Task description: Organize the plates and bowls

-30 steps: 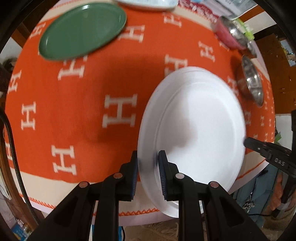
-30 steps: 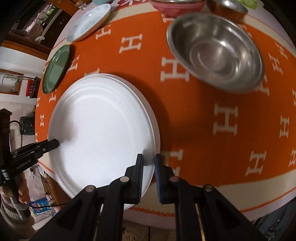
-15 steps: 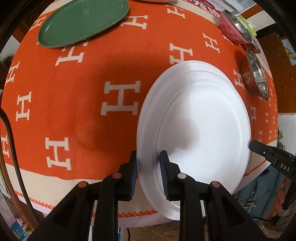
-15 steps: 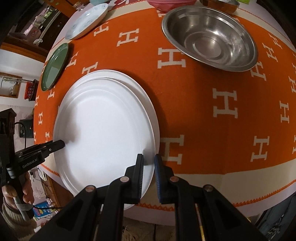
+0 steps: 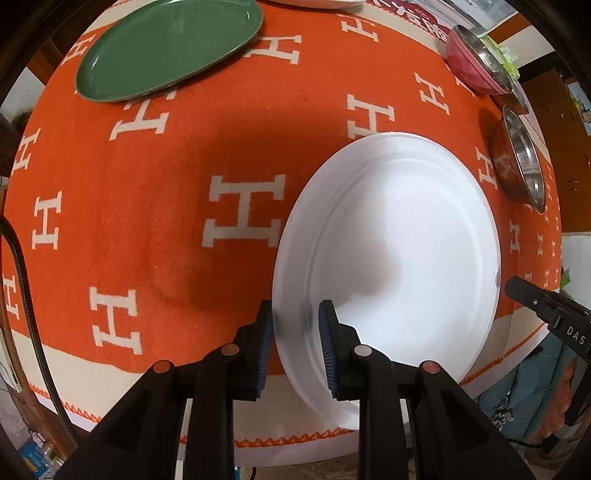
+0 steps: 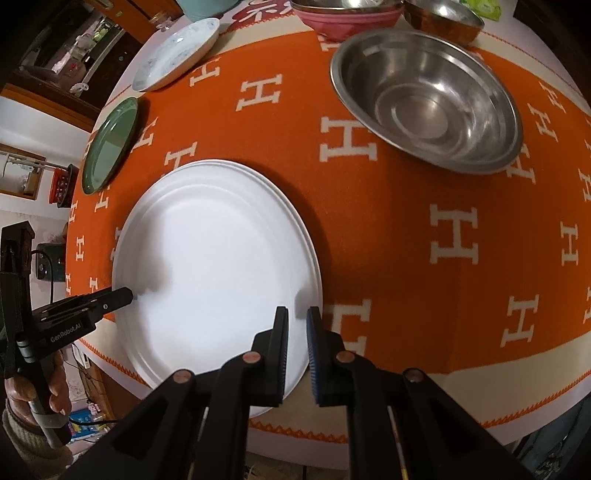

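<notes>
A large white oval plate (image 5: 399,236) is held from both sides, just above a second white plate whose rim (image 6: 295,218) shows under it near the front edge of the orange cloth. My left gripper (image 5: 295,321) is shut on the plate's near rim. My right gripper (image 6: 297,321) is shut on the opposite rim. A green oval plate (image 5: 166,48) lies far left; it also shows in the right wrist view (image 6: 110,144). A big steel bowl (image 6: 424,96) sits to the right.
A pale speckled plate (image 6: 177,55), a pink bowl (image 6: 347,18) with a steel bowl inside, and a copper-sided steel bowl (image 6: 443,18) stand along the far side. The table's front edge (image 6: 406,421) is close below the plates.
The white plate has come lower and nearer the table's front edge, settling over the second white plate. Both grippers keep their hold.
</notes>
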`<state>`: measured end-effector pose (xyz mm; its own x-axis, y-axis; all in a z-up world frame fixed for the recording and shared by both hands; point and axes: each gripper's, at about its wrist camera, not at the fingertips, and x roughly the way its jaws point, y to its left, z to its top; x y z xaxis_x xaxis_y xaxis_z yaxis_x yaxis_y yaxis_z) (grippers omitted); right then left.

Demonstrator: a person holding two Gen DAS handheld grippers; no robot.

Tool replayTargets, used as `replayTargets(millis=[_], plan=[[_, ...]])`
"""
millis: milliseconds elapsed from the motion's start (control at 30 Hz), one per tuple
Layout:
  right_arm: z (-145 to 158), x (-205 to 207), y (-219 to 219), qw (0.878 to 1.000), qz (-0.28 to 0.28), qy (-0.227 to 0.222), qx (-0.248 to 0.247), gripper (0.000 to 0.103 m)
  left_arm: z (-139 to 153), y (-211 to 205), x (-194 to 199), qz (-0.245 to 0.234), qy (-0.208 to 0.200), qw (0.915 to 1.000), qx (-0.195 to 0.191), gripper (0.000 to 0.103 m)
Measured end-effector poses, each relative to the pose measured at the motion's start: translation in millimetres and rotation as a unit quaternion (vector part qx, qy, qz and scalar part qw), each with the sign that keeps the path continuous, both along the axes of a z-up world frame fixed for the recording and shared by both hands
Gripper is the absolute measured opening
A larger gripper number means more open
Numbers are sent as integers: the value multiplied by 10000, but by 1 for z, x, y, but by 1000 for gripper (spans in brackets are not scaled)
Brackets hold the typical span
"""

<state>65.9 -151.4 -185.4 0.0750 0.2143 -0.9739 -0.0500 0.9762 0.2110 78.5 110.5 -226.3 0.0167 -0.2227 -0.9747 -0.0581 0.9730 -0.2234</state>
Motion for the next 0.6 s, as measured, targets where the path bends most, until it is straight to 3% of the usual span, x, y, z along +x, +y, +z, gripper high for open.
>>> replayTargets(millis=[233,333,433,600], plan=[[-1,5,-1,9998,44,-137,-147,10,-4,-3,6,144,-34,9999,-56,30],[-2,5,-6,9998,20,-125,-165,10,-3,-5,6,154,-75,9998,-43,38],[-1,4,-8,9997,50,-142,-187,11,-1,-8,7,128,-156,9998,78,53],[-2,4,-13,9997,20,-145,-176,26,1,-12,11,119,-218,9996,137,55]])
